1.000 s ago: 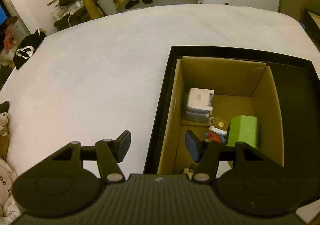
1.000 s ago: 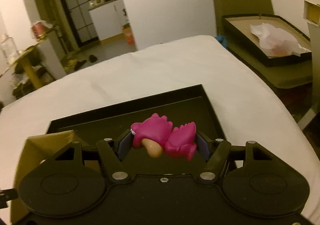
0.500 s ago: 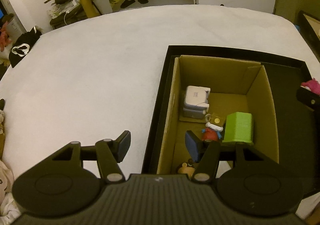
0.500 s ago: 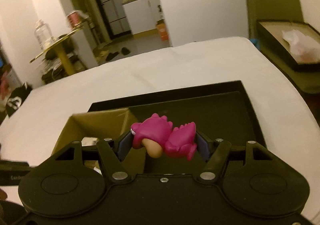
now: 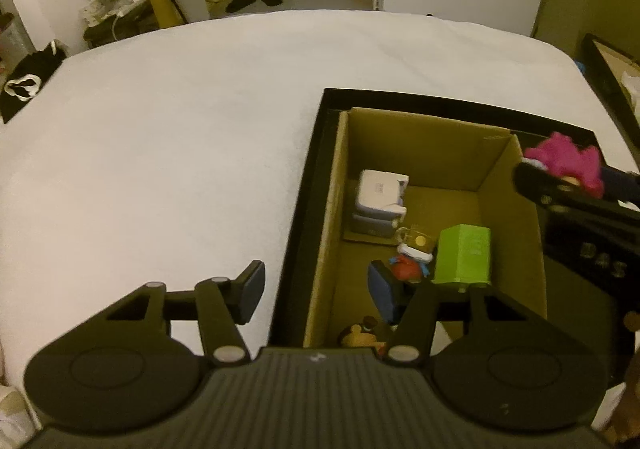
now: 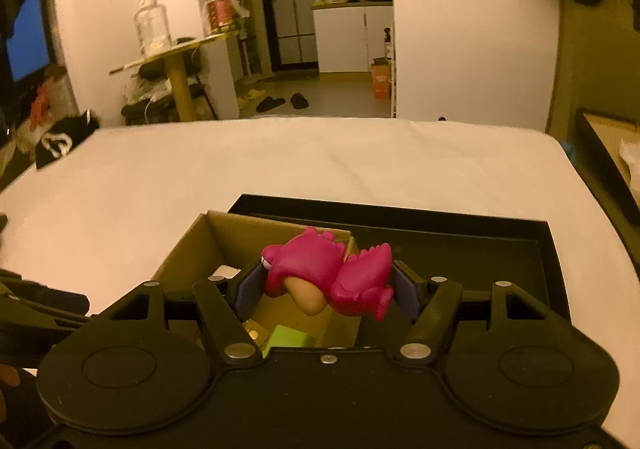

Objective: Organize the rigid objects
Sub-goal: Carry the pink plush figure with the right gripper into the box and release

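A pink toy figure (image 6: 328, 273) with a tan belly is clamped between the pads of my right gripper (image 6: 326, 285), which hangs over the right part of a brown cardboard box (image 6: 192, 241). In the left wrist view the same pink toy (image 5: 568, 161) and the right gripper (image 5: 560, 177) appear above the box's right wall (image 5: 516, 217). My left gripper (image 5: 316, 285) straddles the box's left wall, its jaws closing a little with nothing between them. Inside lie a white-grey device (image 5: 378, 203), a green block (image 5: 464, 253) and a small red figure (image 5: 408, 269).
The box stands in a black tray (image 5: 304, 205) on a white sheet-covered surface (image 5: 160, 149). A tan toy (image 5: 360, 333) lies in the box's near corner. Another black tray with white paper (image 6: 612, 161) sits off to the right. A black cap (image 5: 24, 89) lies far left.
My right gripper has carried the pink toy leftward from above the black tray to above the box and now shows at the right of the left wrist view. The left gripper barely moved.
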### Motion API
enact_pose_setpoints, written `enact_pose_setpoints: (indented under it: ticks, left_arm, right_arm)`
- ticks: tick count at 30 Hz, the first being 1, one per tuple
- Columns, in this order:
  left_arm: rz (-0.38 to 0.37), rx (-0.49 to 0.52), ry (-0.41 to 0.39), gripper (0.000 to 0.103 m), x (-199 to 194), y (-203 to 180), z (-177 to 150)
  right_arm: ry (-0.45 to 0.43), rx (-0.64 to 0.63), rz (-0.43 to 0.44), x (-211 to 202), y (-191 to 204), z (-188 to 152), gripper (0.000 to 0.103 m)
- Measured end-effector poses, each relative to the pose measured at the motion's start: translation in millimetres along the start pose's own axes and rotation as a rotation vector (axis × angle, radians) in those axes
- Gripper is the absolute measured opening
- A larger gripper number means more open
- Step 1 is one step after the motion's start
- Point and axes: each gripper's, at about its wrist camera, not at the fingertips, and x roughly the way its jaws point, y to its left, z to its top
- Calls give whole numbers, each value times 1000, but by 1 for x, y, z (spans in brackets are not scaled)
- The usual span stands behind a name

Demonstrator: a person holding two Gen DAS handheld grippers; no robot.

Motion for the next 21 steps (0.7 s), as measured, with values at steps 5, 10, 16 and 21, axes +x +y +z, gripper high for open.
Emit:
enact_pose_setpoints:
  ticks: [5,10,16,21]
  left_arm:
    - [-22,13,8,54,8,0,-3]
    - [-30,11,39,38,19,1,-7]
    - [-37,0,54,18,27,1,-11]
    - [-24,-1,45,11,29,1,-9]
  right_arm:
    - [-1,-56,-1,5,13,0,65]
    - [14,-112,-2,14,26,-3,65]
    - [28,-166,-23,18,30,-11,66]
    - [27,-211,-41,24,32,-10,66]
